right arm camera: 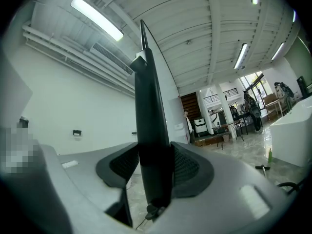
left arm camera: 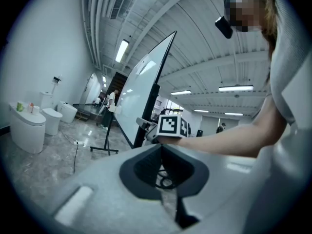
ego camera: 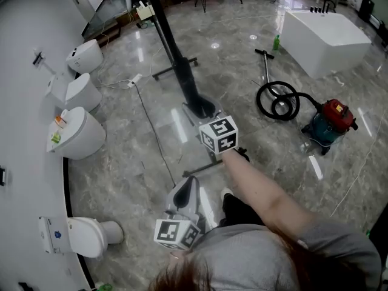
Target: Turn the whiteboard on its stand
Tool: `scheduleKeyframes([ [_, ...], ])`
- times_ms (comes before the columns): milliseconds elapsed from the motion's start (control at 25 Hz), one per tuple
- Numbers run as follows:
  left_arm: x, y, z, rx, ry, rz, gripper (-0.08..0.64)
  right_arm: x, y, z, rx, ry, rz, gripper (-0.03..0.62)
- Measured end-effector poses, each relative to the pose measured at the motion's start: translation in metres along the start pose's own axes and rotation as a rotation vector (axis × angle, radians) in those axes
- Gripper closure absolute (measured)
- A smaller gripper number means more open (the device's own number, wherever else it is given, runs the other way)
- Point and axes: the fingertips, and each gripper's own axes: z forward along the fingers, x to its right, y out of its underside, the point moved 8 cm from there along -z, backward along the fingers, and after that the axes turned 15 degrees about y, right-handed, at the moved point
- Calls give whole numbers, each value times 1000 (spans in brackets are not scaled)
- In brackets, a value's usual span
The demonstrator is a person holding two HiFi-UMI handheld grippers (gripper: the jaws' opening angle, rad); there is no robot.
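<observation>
**Black-edged whiteboard [ego camera: 171, 47] pinched in the right gripper [ego camera: 200, 106]; left gripper [ego camera: 185, 191] closed on nothing**

In the head view, starting at 9 o'clock, white toilets [ego camera: 79, 135] line the curved wall. One carries small bottles [ego camera: 59, 126] whose labels are too small to read. At 6 o'clock the left gripper points toward 12. From 11 o'clock the whiteboard runs down to the picture's centre as a thin black bar. It is seen from above and edge-on, so this view shows none of its white face. The right gripper meets its near end at the centre. At 3 o'clock stands a red vacuum cleaner [ego camera: 330, 121] with a coiled black hose [ego camera: 277, 100], and at 1 o'clock a white bathtub [ego camera: 321, 35].

Only the left gripper view shows the board's face. It is a blank white sheet turned toward 9 o'clock, with its long axis climbing from 6 o'clock toward 1. It rises above the black stand [left arm camera: 107, 135] on the polished grey floor. This view also shows the right gripper clamped on the board's near black edge. The left jaws' tips are pressed together with nothing between them, apart from the board.

The right gripper view gives only the edge. It is a dark upright bar rising from between the two pads toward 12 o'clock, tipped slightly toward 11. Both pads press on its sides.

No writing shows on the board. The only print is the black-and-white square markers on each gripper's cube [ego camera: 219, 134].
</observation>
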Motion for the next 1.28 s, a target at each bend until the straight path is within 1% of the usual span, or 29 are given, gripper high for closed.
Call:
scheduleKeyframes([
  [120,6,1,-5,-7,11,3,563,-3,0,-11,1,15,8,402],
  [280,15,0,-13,-16,20,11,563,-7,-1,-28,-3,71,44,394],
  [360,18,0,-18,-22,25,15,563,-11,-2,-33,-7,84,55,391],
  [720,43,7,-36,-48,61,39,563,-29,-1,-70,9,100,60,388],
  [920,51,10,-47,-40,70,42,563,-36,2,-88,28,110,54,390],
  [1280,73,14,-58,-31,90,43,563,-46,1,-116,23,109,50,390],
])
